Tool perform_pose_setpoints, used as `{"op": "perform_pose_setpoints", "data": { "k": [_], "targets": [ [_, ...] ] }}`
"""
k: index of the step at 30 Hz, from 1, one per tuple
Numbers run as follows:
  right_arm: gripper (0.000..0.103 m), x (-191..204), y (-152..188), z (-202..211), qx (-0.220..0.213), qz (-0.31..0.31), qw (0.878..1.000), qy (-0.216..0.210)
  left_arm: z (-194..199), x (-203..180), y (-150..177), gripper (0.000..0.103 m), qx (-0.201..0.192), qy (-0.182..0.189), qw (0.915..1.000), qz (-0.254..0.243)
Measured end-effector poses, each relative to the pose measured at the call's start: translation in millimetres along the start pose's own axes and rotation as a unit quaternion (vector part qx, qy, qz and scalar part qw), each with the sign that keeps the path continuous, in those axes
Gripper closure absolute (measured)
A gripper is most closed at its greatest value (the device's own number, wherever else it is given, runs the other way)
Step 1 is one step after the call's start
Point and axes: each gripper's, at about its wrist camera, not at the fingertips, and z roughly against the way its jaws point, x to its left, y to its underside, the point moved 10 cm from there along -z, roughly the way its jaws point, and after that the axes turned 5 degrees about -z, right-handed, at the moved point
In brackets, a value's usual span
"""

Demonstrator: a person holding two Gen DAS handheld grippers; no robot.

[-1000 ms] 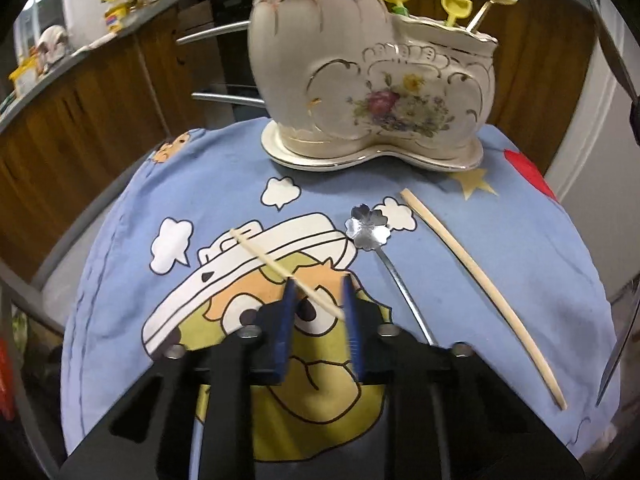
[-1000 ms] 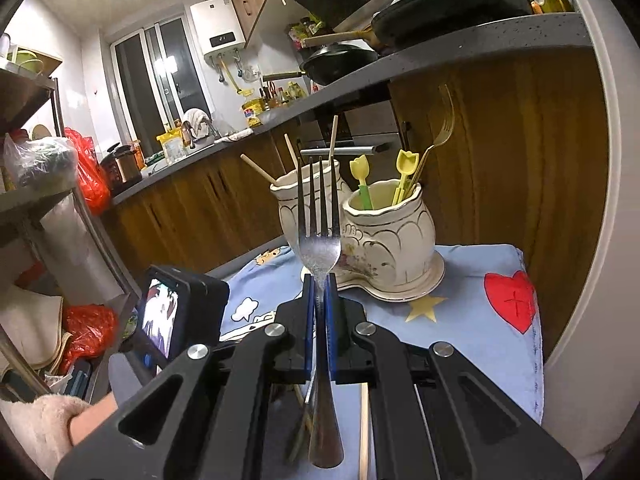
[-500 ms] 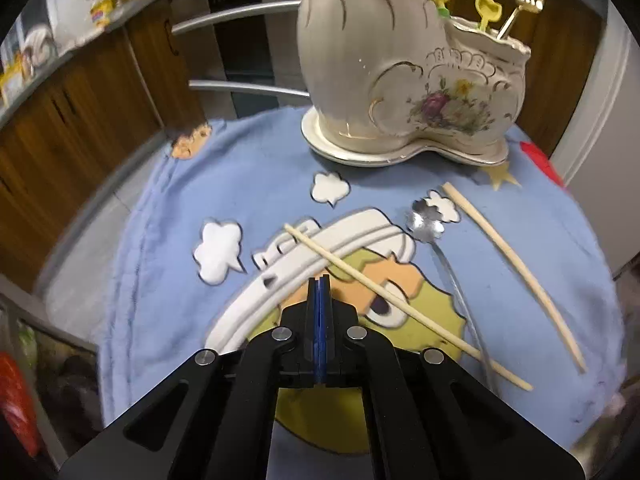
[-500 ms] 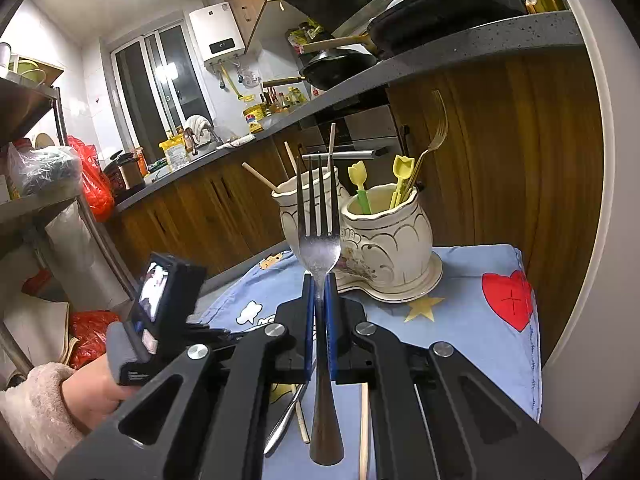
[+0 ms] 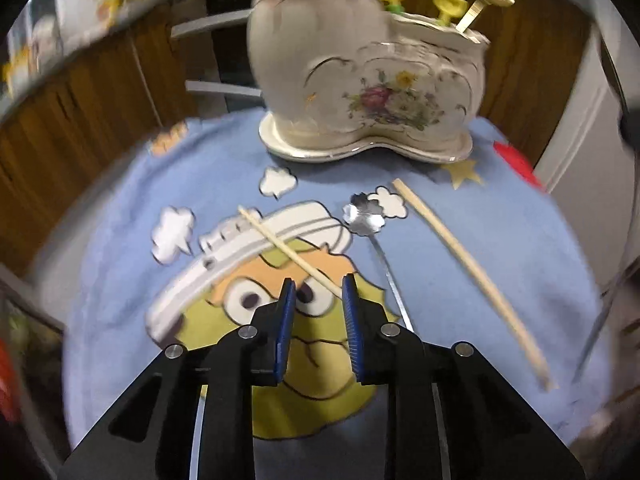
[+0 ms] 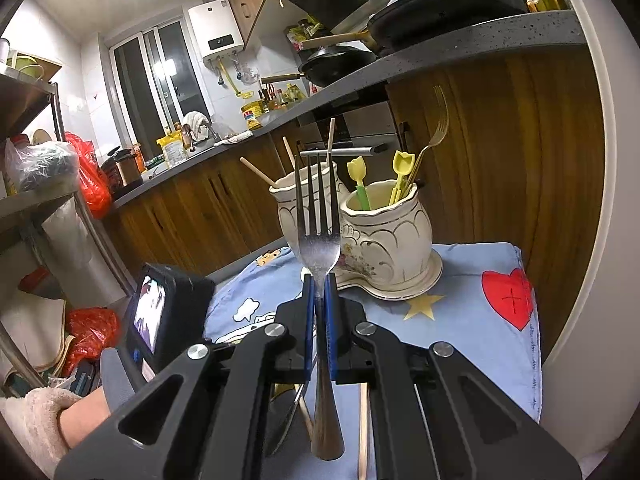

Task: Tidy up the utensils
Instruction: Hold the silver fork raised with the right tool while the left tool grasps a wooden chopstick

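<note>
The left gripper (image 5: 316, 292) hangs over the blue cartoon cloth (image 5: 120, 248), pitched steeply down. Its jaws have just been opening and now stand apart. The near end of the thin chopstick (image 5: 286, 250) runs into the gap between the 2 blue pads (image 5: 286, 320), but neither pad presses on it. That spread probably suits a fresh attempt at pinching the stick, which lies flat on soft cloth and gives little to bite on.

The right gripper (image 6: 318, 308) is pressed together on the steel fork (image 6: 318, 240), pinching it at the neck just under the head. The tines stand upright and the handle runs back under the camera. Held like this (tines up, handle free), it looks ready to drop handle-first into the ceramic holder (image 6: 384, 248).

That holder sits on its saucer at the far edge of the cloth and has 2 pots. The taller pot already has chopsticks (image 6: 256, 172) in it. The lower pot holds the 2 yellow tulip picks (image 6: 356, 168) and a gold fork (image 6: 436, 132), so the sorting seems to go by kind.

Still on the cloth are the thin chopstick, a thicker chopstick (image 5: 468, 268) well to its right, and a flower-bowled spoon (image 5: 364, 218) between them, its bowl pointing at the holder. About half the job looks left.
</note>
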Motion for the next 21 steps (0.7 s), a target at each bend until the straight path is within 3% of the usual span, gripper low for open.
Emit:
{"op": "perform_pose_setpoints", "data": {
  "k": [7,12,15,16,21],
  "targets": [
    [0.098,1,0,0,0.000,0.000,1.000,-0.002,-3,-8,-2,0.069,0.007,0.016,0.9996,0.022],
    [0.098,0,0,0,0.000,0.000,1.000,-0.002,-5,-19,-1,0.064,0.003,-0.001,1.0000,-0.005],
    [0.098,0,0,0,0.000,0.000,1.000,-0.002,-6,-24,-1,0.072,-0.007,-0.012,0.9992,-0.038],
    [0.098,0,0,0,0.000,0.000,1.000,-0.002,-6,-25,-1,0.082,-0.008,-0.008,0.9988,-0.047],
    [0.098,0,-1,0,0.000,0.000,1.000,-0.003,2,-17,1,0.087,0.001,0.028,0.9973,-0.068]
  ]
}}
